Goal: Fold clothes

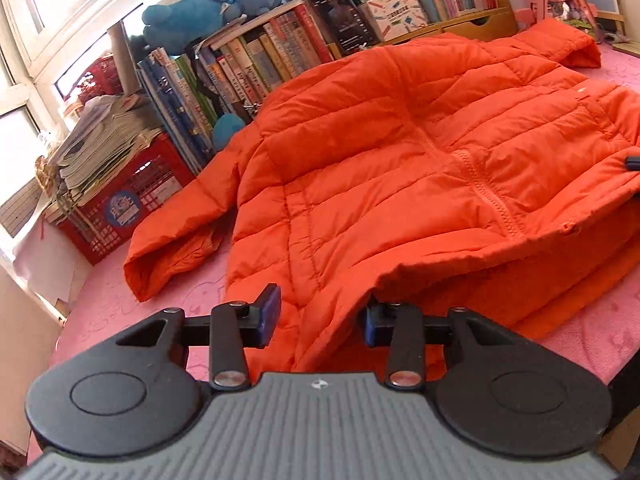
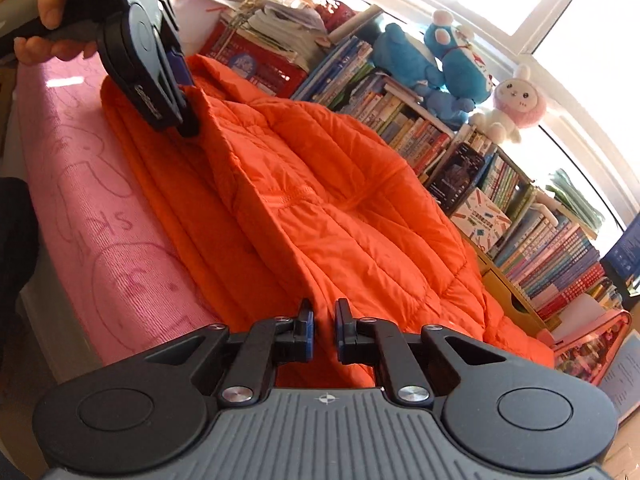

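An orange quilted jacket (image 1: 400, 152) lies spread on a pink mat (image 1: 120, 304), one sleeve (image 1: 172, 248) stretched out to the left. My left gripper (image 1: 320, 320) is open at the jacket's near hem, with fabric between its fingers and a folded edge draped over the right finger (image 1: 372, 324). From the right wrist, the left gripper (image 2: 186, 120) presses into the jacket (image 2: 340, 220) at its far end, held by a person's hand (image 2: 48, 8). My right gripper (image 2: 325, 332) is nearly closed on the jacket's edge; only a narrow strip of orange fabric shows between its pads. Its tip (image 1: 633, 162) peeks in at the right of the left wrist view.
A long row of books (image 1: 260, 56) lines the back of the mat, with blue plush toys (image 1: 200, 4) on top. A red crate (image 1: 120, 204) bearing stacked papers stands at the left. A pink-and-white plush rabbit (image 2: 512, 108) sits on the books by the window.
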Tool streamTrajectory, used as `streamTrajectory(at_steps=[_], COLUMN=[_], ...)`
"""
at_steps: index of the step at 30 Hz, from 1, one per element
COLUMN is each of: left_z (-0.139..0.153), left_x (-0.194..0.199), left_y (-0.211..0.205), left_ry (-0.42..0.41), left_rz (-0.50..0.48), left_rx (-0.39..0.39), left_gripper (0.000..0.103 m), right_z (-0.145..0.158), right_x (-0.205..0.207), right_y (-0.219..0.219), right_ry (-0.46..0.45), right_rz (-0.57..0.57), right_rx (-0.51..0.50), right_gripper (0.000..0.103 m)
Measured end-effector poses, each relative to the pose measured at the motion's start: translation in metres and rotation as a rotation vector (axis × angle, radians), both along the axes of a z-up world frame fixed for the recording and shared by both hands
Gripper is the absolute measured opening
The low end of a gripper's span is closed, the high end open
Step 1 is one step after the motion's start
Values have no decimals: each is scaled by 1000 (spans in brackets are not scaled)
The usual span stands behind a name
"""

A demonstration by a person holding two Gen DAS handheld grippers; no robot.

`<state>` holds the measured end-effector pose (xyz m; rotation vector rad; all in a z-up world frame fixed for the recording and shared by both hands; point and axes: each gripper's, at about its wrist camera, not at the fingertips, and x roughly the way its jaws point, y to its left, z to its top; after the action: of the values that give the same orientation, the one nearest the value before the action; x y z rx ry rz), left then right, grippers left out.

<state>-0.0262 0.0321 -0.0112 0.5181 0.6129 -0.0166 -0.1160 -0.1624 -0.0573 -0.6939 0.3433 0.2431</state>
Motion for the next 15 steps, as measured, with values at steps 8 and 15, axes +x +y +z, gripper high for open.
streamTrajectory(at_steps=[8, 15], left_z=[-17, -12], left_x=[-8, -37], left_y=[59, 68], left_ry=[-27, -23], left_rz=[255, 329], left_rx=[50, 41], left_gripper=[57, 65], right_z=[-9, -6], right_x=[11, 16], right_y=[-43, -58], right_ry=[-16, -15], right_rz=[-198, -215], right_rx=[-9, 3], right_gripper=[19, 20])
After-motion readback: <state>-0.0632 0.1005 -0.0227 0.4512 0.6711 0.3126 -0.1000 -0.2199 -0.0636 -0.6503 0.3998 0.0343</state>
